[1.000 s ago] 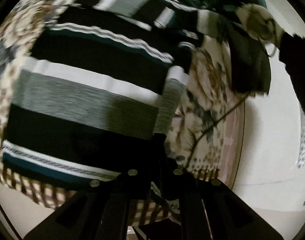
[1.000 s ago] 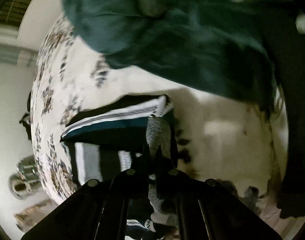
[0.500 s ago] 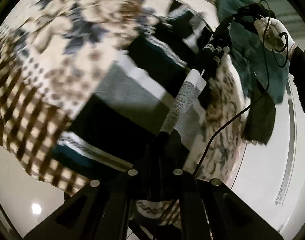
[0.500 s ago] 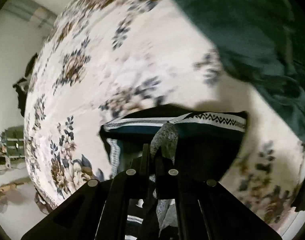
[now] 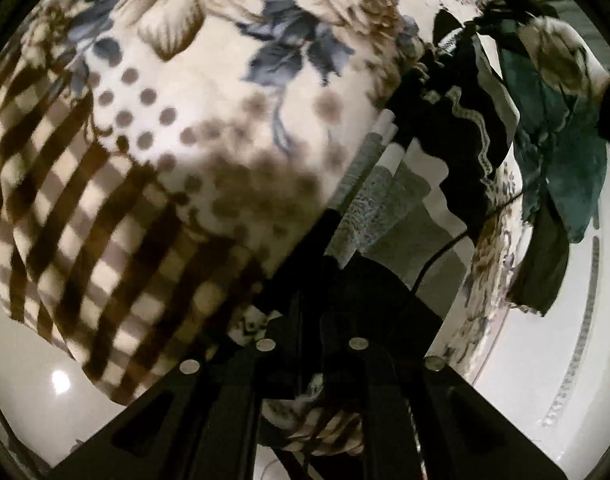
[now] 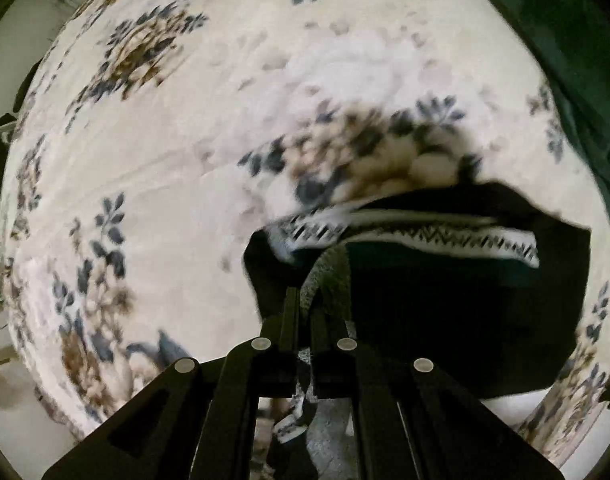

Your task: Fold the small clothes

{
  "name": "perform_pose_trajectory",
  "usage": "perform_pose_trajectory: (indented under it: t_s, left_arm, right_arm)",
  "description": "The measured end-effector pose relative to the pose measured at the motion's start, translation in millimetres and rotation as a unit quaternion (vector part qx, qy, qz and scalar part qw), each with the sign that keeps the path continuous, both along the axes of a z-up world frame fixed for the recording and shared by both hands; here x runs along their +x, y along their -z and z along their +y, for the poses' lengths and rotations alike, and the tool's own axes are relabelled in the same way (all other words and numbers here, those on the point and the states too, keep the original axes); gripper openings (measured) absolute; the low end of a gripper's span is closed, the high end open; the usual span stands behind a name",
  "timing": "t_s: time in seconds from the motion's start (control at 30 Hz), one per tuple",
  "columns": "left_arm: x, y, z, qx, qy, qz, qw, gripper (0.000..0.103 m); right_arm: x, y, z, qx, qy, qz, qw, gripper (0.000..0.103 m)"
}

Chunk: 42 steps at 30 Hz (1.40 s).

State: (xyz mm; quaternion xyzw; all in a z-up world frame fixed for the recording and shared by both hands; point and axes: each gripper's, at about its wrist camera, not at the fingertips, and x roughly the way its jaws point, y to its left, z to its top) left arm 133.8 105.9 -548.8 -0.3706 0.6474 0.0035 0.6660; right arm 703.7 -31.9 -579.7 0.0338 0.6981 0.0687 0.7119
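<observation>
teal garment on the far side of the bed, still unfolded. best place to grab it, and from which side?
Take the teal garment by its hanging corner flap at the blanket edge, coming in from the open floor side. That flap droops free, so the gripper could probably close on a single layer. Both grippers are now shut on the striped garment.

The right tool [image 6: 305, 312] pinches the striped garment [image 6: 445, 280] above the floral blanket [image 6: 185, 160]

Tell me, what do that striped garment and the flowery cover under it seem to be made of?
The striped garment looks like a knit: heathered grey panels and woven-in zigzag bands. The flowery cover seems a plush fleece blanket, matte and fuzzy, with soft-edged print; motion blur leaves that open. Both the left gripper and right gripper pinch the garment.
</observation>
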Motion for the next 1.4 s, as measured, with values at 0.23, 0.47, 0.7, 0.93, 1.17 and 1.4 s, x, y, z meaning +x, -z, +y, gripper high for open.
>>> perform_pose_trajectory:
  t_s: [0.23, 0.47, 0.7, 0.93, 1.17, 1.4]
  left_arm:
    - [9.9, -10.6, 27.7, -0.003, 0.029, -0.003, 0.9996, 0.046]
    - [20.6, 0.4, 8.3, -0.021, 0.083, 0.0, 0.9963, 0.052]
    - [11.8, 22.0, -39.8, 0.001, 0.162, 0.017, 0.9866, 0.009]
    - [10.3, 19.7, -40.0, 0.035, 0.195, 0.031, 0.9796, 0.008]
    - [42.9, -24.0, -19.3, -0.004, 0.191, 0.045, 0.9806, 0.024]
    - [185.7, -66.1, -7.9, -0.035, 0.121, -0.085, 0.9884, 0.058]
  right_arm:
    - [-95.9, -56.6, -43.1, 0.068, -0.037, -0.039, 0.996, 0.086]
    - [-291.2, -42.3, -125.2, 0.009, -0.027, 0.041, 0.999, 0.086]
    - [-470.3, 51.6, -186.1, 0.042, 0.094, 0.19, 0.976, 0.077]
    - [-528.6, 70.1, -188.5, 0.016, 0.119, 0.173, 0.977, 0.005]
    - [-498.1, 44.8, -199.5, 0.08, 0.117, 0.191, 0.971, 0.031]
    - [-380.1, -27.9, -249.8, 0.124, 0.171, 0.054, 0.976, 0.059]
